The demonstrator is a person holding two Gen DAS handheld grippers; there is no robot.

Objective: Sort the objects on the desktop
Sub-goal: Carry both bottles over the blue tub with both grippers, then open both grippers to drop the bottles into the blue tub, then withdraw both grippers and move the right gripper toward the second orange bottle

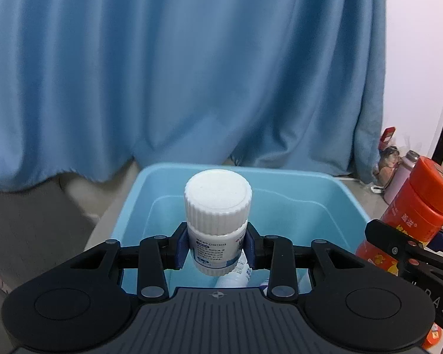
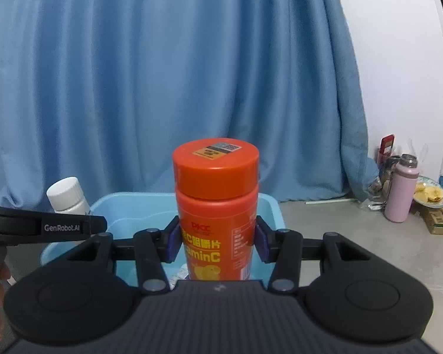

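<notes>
We hold a white pill bottle point(image 1: 217, 221) clamped in our left gripper point(image 1: 217, 246) and an orange vitamin bottle point(image 2: 216, 209) clamped in our right gripper point(image 2: 217, 240), both upright above the light-blue bin point(image 1: 325, 203).

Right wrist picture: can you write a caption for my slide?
Right gripper holds an orange vitamin bottle above a blue bin.

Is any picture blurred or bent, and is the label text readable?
Left wrist view: fisheye bends the edges, dark corners; white bottle in the left claw is sharp, its label small. Right wrist view: same bending; orange bottle in the right claw reads "minC"; soft, even light.
</notes>
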